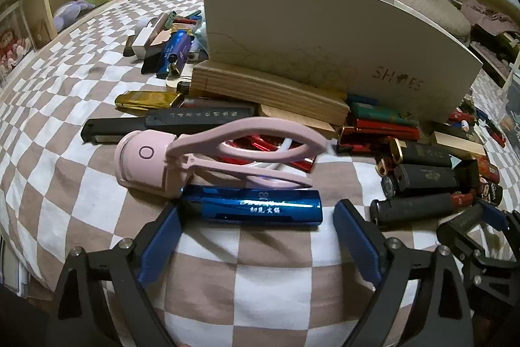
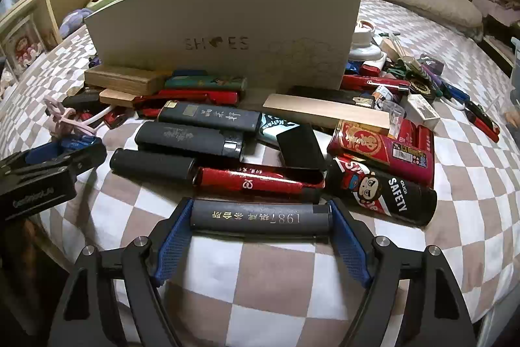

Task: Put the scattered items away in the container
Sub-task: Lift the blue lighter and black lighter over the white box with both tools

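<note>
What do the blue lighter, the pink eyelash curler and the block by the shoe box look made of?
The blue lighter looks like polished metal or metallised plastic: mirror-bright streaks. The pink eyelash curler looks like matte moulded plastic, smooth and evenly coloured. The block looks like bare wood, with visible grain lines. The shoe box seems matte cardboard.

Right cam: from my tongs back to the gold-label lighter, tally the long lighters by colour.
Grey lighter: 1
Black lighters: 3
Red lighter: 1
Total: 5
</note>
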Demonstrator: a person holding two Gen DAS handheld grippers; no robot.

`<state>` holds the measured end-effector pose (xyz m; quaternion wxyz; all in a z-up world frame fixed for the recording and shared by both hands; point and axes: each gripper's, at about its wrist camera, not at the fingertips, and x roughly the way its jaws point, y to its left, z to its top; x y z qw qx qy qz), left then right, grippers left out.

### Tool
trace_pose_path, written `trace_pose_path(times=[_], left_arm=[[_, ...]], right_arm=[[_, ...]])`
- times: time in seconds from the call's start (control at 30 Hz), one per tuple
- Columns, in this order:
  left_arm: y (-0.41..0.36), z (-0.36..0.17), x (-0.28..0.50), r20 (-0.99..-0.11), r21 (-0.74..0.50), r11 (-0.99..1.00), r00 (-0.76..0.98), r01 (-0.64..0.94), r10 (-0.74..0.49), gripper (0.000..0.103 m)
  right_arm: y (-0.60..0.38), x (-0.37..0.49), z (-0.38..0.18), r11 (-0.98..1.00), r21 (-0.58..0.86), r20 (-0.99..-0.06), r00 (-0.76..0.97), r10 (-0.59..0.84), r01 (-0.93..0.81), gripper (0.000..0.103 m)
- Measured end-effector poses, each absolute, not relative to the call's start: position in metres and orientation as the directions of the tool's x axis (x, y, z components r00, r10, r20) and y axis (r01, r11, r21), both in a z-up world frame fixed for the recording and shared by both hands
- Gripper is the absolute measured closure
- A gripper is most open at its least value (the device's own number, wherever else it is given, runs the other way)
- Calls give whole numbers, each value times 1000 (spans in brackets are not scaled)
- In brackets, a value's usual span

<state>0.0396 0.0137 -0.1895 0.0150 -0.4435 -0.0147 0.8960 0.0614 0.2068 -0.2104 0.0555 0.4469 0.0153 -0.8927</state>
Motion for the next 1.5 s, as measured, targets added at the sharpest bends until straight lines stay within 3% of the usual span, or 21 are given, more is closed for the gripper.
trace_pose_path(times=[0.4,0.5,0.57,1.0,1.5], left_arm=[[7,-192,31,-790,-11,-999,-612,-41,33,6],[7,-192,33,-787,7,-999,-616,-43,21,11],[8,-191,35,-785,9,-999,-619,-49,23,20],[12,-188,51,-784,30,-998,-620,-60,13,21],[14,-160,56,-759,-47,-996,-645,-78,86,21]], right_arm=[[211,70,-211,-992,51,-791,-601,-112,118,22],[211,70,-211,-992,53,-791,-601,-113,117,22],[211,70,-211,-992,53,-791,-601,-114,118,22],[210,80,-209,-992,55,-785,-608,-115,116,22],[210,79,-182,-990,78,-757,-639,-138,122,22]])
